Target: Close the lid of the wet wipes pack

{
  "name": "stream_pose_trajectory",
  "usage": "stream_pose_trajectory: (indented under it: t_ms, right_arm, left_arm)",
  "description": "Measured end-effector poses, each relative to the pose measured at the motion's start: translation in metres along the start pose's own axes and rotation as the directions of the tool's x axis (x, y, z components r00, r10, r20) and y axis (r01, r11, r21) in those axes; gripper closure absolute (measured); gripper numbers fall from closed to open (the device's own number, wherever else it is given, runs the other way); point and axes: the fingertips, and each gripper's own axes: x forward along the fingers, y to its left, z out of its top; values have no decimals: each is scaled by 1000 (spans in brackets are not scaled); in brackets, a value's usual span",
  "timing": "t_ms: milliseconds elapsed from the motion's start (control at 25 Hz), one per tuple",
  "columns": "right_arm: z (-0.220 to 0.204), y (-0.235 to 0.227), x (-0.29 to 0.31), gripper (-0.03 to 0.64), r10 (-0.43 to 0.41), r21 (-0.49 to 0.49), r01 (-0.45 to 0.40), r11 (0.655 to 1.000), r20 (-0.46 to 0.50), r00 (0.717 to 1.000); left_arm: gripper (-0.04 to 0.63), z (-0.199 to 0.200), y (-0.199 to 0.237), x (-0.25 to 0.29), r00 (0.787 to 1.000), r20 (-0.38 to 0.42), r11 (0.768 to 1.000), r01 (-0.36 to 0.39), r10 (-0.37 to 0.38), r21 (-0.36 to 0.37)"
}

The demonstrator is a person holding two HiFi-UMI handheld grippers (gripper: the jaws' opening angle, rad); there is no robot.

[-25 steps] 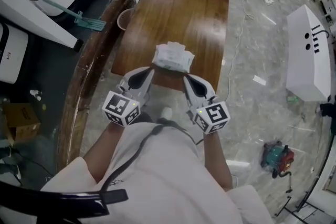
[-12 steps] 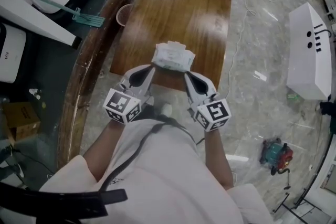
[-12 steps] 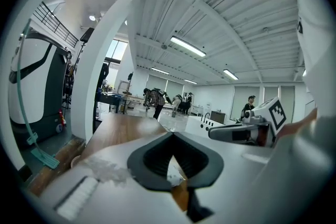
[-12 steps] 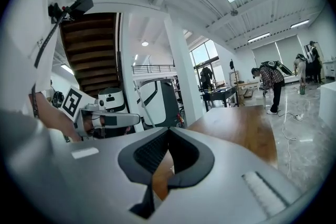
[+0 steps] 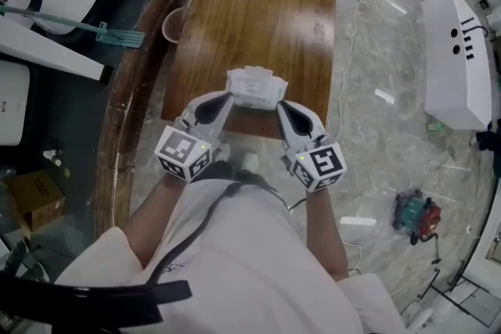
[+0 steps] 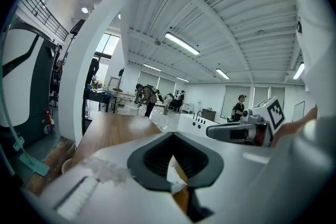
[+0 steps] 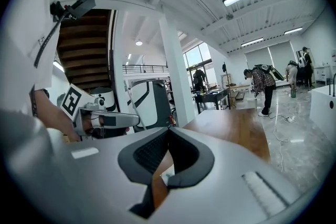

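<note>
Long wooden table [image 5: 262, 19]: glossy brown top, light glare across middle, rounded far corners. Directly on it: white wipes pack [image 5: 255, 87], at near end, close to near edge, roughly centred across width. Table stands on pale marbled floor [image 5: 376, 160]. On floor right of table: small white scraps [image 5: 383, 96] near table's side, big white box [image 5: 452, 59] well apart, teal and red tool [image 5: 413, 215] further toward person. Pale round cup [image 5: 174, 26] just beside table's left edge, off top.
</note>
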Motion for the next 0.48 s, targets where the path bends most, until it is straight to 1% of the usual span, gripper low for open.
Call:
stream_pose_trajectory:
  t_ms: [120,240,360,480]
  right_arm:
    - [-1,-5,4,607,-18,9,18,1000,-4,1000]
    - [-4,-11,6,607,-36,24,36,999,-9,999]
    - [-9,-21,10,607,-56,40,57,998,-20,998]
    - [-17,-28,16,607,-70,49,72,996,-38,997]
  left_arm:
    - [592,-4,7,9,1000,-22,1000,18,-18,2]
    - [592,-17,16,22,997,-66,999,33,-31,20]
    - [592,-31,25,40,991,-112,997,72,-68,30]
    - [592,-43,31,58,984,-142,993,110,-104,34]
